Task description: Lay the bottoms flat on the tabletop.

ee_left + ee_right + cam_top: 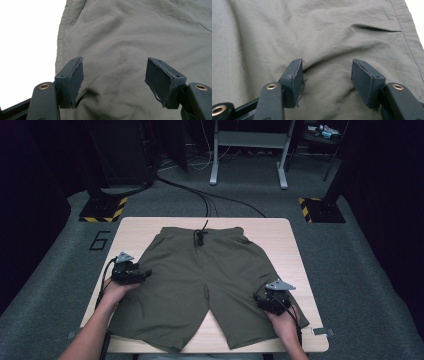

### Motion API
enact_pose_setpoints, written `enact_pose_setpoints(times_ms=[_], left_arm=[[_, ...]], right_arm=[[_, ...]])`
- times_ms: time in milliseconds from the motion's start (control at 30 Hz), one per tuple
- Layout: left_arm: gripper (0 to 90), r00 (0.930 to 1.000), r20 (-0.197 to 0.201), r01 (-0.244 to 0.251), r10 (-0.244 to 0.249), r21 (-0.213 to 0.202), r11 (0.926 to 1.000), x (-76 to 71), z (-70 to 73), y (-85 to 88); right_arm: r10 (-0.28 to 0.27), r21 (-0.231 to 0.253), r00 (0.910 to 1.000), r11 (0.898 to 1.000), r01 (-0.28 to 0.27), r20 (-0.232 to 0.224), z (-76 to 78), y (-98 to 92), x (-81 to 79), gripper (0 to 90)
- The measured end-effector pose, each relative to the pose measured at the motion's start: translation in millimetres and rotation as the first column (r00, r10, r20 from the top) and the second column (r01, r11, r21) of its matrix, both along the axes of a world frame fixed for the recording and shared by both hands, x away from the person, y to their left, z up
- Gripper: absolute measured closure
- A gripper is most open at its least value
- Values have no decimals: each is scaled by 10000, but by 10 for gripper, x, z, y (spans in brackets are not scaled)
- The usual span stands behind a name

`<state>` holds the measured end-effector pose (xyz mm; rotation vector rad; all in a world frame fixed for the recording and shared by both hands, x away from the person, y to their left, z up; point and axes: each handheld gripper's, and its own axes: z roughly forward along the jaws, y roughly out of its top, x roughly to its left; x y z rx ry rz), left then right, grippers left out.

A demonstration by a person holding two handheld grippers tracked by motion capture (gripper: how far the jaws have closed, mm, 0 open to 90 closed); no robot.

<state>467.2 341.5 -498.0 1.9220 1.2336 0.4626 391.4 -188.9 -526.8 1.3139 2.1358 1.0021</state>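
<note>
Dark grey carpet is seen around a pale wooden bench [280,232], with black cables trailing across the floor beyond it and a grey metal frame [248,150] standing farther back. A pair of olive-green shorts [200,280] is spread flat over the middle of the bench, the waistband at the far edge and both legs pointing toward the person. A black drawstring [200,237] is knotted at the centre of the waistband.

The left tongs [145,273] are held at the outer edge of the left leg of the shorts, just over the fabric. In the left gripper view, the left tongs [113,75] are shown spread wide, with wrinkled cloth between the jaws and nothing clamped. The right tongs [261,300] are placed over the right leg, near its outer seam. In the right gripper view, the right tongs [327,75] are likewise seen wide apart over creased fabric, gripping nothing.
</note>
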Motion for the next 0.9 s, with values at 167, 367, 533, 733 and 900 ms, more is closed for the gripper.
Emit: enact_pose_setpoints(times_ms=[167,367,533,733,900], left_arm=[[291,9999,34,-140,140,0,9999,11,-13,79],[288,10000,-50,42,-41,198,9998,62,-18,192],[292,10000,56,-50,49,164,9999,94,-38,300],[329,10000,9,47,-48,541,9985,145,-77,427],[392,9997,-66,-216,219,487,9986,152,-102,534]], right_arm=[[324,75,9994,9994,-324,-104,7,-48,-29,404],[164,684,9986,9975,-198,495,192,-236,133,403],[316,747,9985,9966,-349,456,232,-395,308,402],[382,585,9977,9974,-415,564,272,-592,508,455],[13,548,9991,9985,-36,424,234,-753,610,509]])
